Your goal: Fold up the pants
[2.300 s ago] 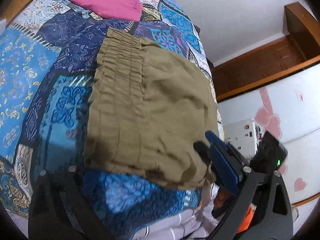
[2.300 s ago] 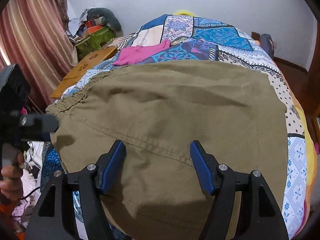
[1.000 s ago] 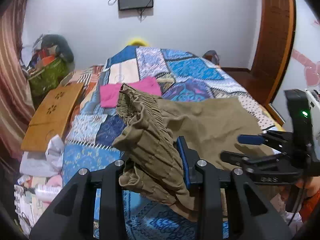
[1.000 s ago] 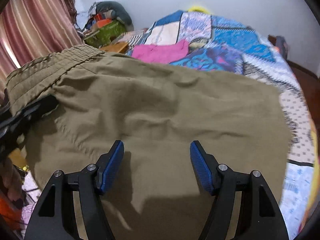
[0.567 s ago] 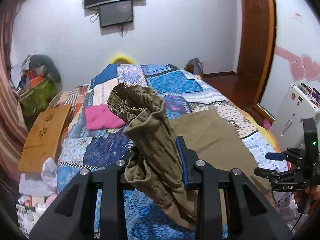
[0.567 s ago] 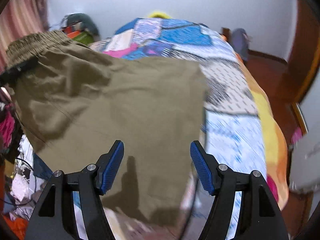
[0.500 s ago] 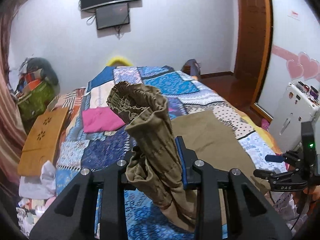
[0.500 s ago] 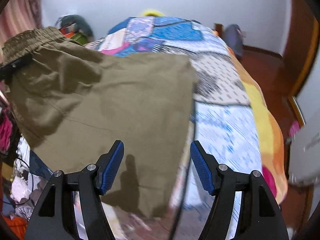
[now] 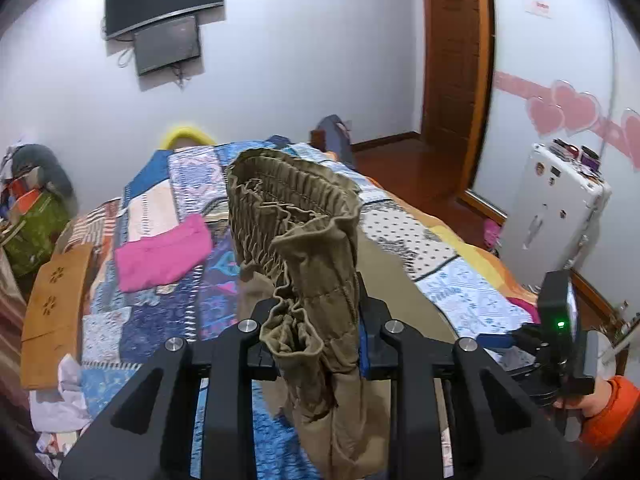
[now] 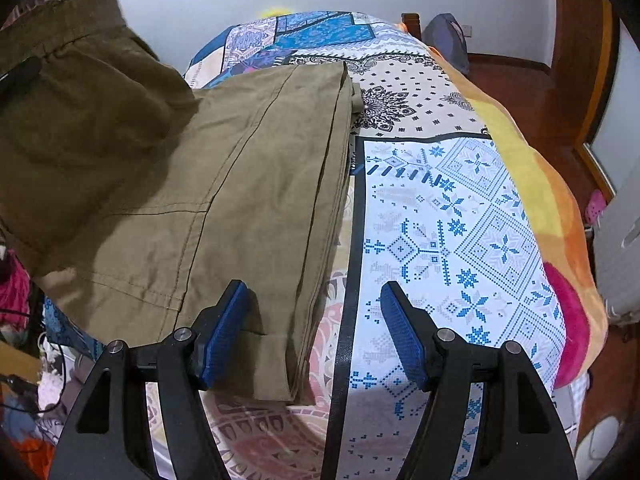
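Observation:
The olive-brown pants (image 10: 224, 184) lie folded lengthwise on the patchwork bedspread (image 10: 460, 216), legs stretched toward the far end. My left gripper (image 9: 316, 344) is shut on the bunched elastic waistband (image 9: 288, 216) and holds it lifted above the bed. In the right wrist view the raised waist end (image 10: 72, 80) hangs at the upper left. My right gripper (image 10: 316, 332) is open and empty, just above the near edge of the pants' long fold. It also shows in the left wrist view (image 9: 516, 340) at the right, held by a hand in an orange sleeve.
A pink garment (image 9: 160, 256) lies on the bed's left half. A wooden lap tray (image 9: 52, 316) and clutter sit on the floor at the left. A white appliance (image 9: 556, 208) and a wooden door (image 9: 456, 52) stand at the right.
My left gripper has closed on the waistband and lifted it up off the bed. My right gripper has slid right, from over the pants' middle to their right edge.

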Demonstrator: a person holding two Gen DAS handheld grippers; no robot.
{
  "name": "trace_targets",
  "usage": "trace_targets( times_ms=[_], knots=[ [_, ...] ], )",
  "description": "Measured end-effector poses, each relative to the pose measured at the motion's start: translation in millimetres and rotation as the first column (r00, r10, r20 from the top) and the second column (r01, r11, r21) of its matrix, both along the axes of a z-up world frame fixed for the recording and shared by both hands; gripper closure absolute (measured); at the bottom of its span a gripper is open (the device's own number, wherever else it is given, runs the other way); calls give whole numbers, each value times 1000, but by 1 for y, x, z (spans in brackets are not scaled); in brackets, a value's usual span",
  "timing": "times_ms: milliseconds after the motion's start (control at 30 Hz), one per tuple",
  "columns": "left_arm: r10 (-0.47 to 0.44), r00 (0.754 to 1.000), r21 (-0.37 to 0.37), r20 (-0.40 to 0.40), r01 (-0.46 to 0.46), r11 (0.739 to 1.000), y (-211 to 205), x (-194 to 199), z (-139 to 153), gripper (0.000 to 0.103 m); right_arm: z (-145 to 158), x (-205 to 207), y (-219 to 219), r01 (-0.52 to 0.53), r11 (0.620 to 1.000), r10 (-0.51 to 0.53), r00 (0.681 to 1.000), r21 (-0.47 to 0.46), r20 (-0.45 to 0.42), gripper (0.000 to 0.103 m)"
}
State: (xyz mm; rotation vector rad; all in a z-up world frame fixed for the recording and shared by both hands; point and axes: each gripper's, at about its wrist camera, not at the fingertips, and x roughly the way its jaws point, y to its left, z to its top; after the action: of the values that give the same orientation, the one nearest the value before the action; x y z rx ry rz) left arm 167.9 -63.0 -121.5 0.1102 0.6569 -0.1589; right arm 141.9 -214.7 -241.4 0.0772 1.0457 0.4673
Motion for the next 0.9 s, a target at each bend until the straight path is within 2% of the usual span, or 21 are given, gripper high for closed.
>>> trace_targets(
  times_ms=[267, 400, 567, 700, 800, 900],
  knots=[
    [-106, 993, -13, -55, 106, 994, -40, 7, -20, 77, -1, -1, -1, -3, 1000, 3, 1000, 10, 4, 38],
    [-151, 982, -13, -115, 150, 989, -60, 11, -38, 77, -1, -1, -2, -2, 1000, 2, 1000, 18, 6, 38],
    [-191, 956, -29, -222, 190, 981, -80, 22, -67, 76, 0, -3, -3, 4, 1000, -5, 1000, 21, 8, 38],
    [-225, 917, -81, -330, 210, 974, -83, 30, -89, 74, 4, -6, -6, 13, 1000, -13, 1000, 14, 4, 38],
    [-238, 911, -98, -338, 218, 971, -81, 27, -91, 72, 8, -11, -10, 21, 1000, -21, 1000, 2, 10, 38],
    [-248, 908, -98, -339, 228, 969, -84, 22, -88, 65, 13, -18, -17, 36, 999, -35, 999, -17, 22, 38]
  ],
)
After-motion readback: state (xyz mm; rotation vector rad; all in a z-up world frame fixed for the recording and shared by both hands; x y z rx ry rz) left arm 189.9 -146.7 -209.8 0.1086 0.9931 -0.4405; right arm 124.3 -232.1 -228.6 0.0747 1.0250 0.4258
